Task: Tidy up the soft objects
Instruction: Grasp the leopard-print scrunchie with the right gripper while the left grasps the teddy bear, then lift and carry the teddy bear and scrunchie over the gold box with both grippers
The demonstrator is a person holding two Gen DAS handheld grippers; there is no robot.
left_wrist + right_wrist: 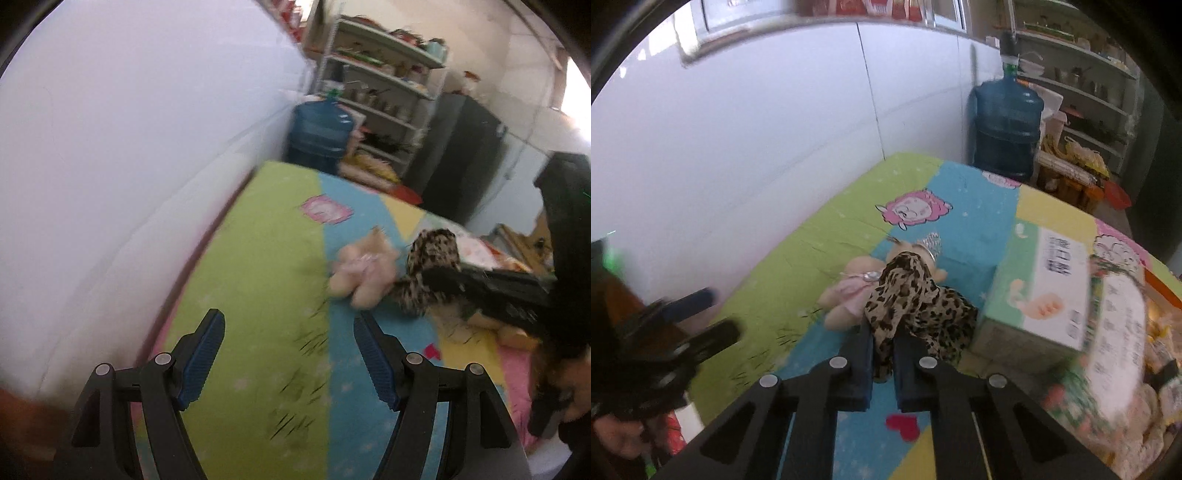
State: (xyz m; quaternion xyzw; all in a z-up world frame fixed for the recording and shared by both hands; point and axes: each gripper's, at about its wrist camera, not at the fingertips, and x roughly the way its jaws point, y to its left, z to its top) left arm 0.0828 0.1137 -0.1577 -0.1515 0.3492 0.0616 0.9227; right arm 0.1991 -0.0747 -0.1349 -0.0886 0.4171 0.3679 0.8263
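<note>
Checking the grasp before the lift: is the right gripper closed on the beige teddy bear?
No. The right gripper is shut on the leopard-print cloth, while the teddy bear lies beside it on the mat.

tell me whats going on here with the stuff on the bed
A person is working with two handheld grippers over a colourful bedsheet. The right gripper is shut on a leopard-print scarf draped beside a small teddy bear. The left gripper is open and holds nothing. A printed box sits to the right.
</note>
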